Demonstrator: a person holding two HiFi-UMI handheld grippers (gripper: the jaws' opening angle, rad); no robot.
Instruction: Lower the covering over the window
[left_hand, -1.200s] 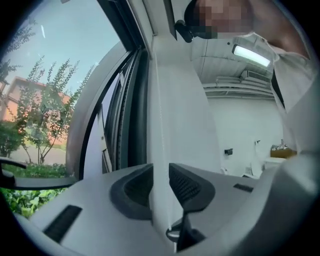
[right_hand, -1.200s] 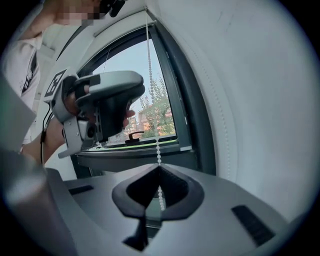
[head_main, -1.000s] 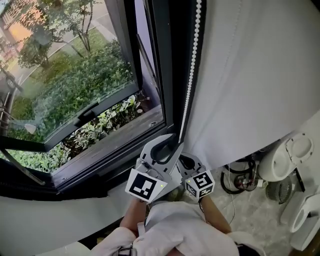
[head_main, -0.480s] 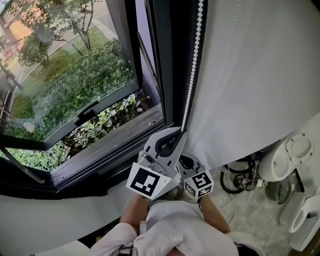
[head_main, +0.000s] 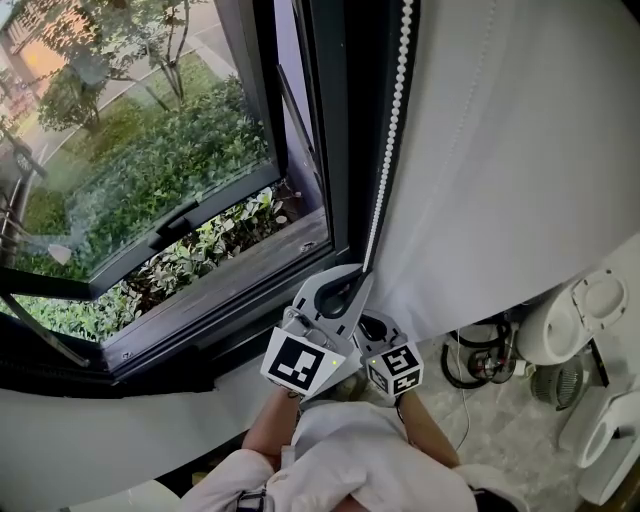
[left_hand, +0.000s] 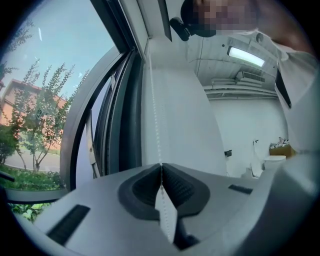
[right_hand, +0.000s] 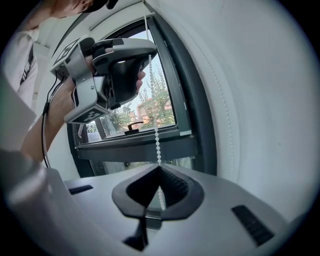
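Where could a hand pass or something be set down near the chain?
Bare: the sill between the sash and the lower frame, and the upright left of the chain. Crowded: the chain's lower end, where the left gripper and right gripper are both shut on it, and the floor by the cables.

My head view looks steeply down from close above, with the window frame (head_main: 340, 120) at left. Each gripper view looks along its own jaws toward the window, very near the bead chain (head_main: 388, 140), which all three views share.
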